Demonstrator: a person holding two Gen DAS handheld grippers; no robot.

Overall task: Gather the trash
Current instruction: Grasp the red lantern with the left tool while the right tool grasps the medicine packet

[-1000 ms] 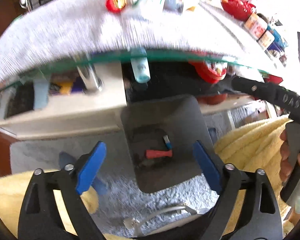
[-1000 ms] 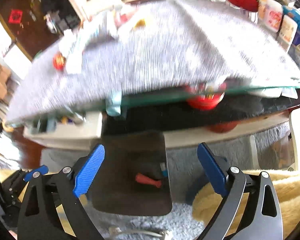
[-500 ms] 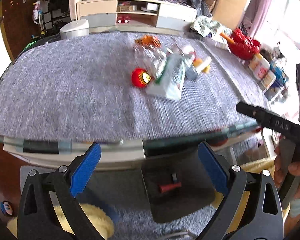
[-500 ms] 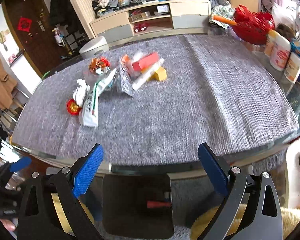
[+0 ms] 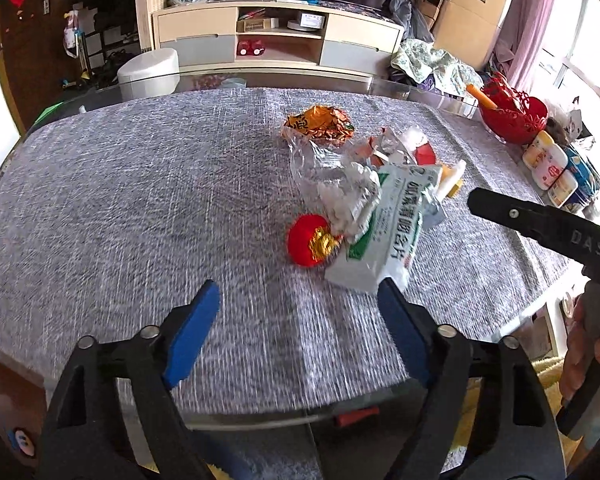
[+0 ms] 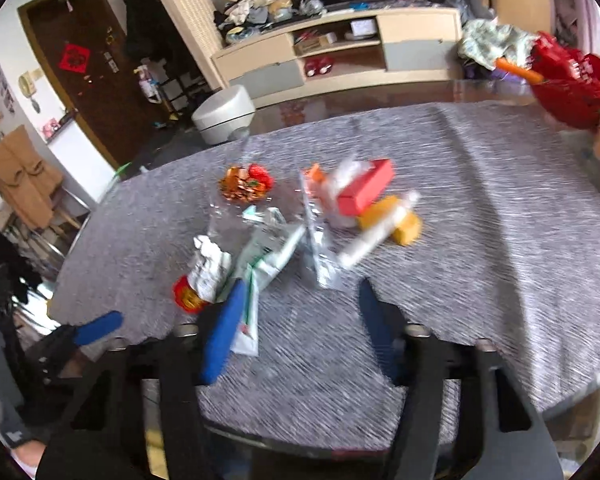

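Observation:
A heap of trash lies mid-table on the grey cloth [image 5: 140,208]: a white-and-green packet [image 5: 384,228], a red round ornament [image 5: 306,240], crumpled clear plastic [image 5: 332,184] and an orange foil wrapper [image 5: 318,124]. My left gripper [image 5: 298,332] hovers over the near cloth just short of the packet, its jaws closing with nothing between them. In the right wrist view the heap also shows a red box [image 6: 364,188], a yellow piece [image 6: 400,224] and a white tube [image 6: 368,244]. My right gripper [image 6: 300,320] hangs in front of the heap, jaws closing on nothing.
A red basket [image 5: 512,116] and several jars [image 5: 548,164] stand along the table's right edge. Behind the table are a white stool [image 5: 148,72] and a low cabinet [image 5: 276,40]. The right gripper's arm [image 5: 540,224] reaches in beside the left one, held by a hand [image 5: 592,344].
Both views have swung up from the dark bin under the table to the tabletop and the trash heap. Both pairs of jaws have narrowed, the right more than the left.

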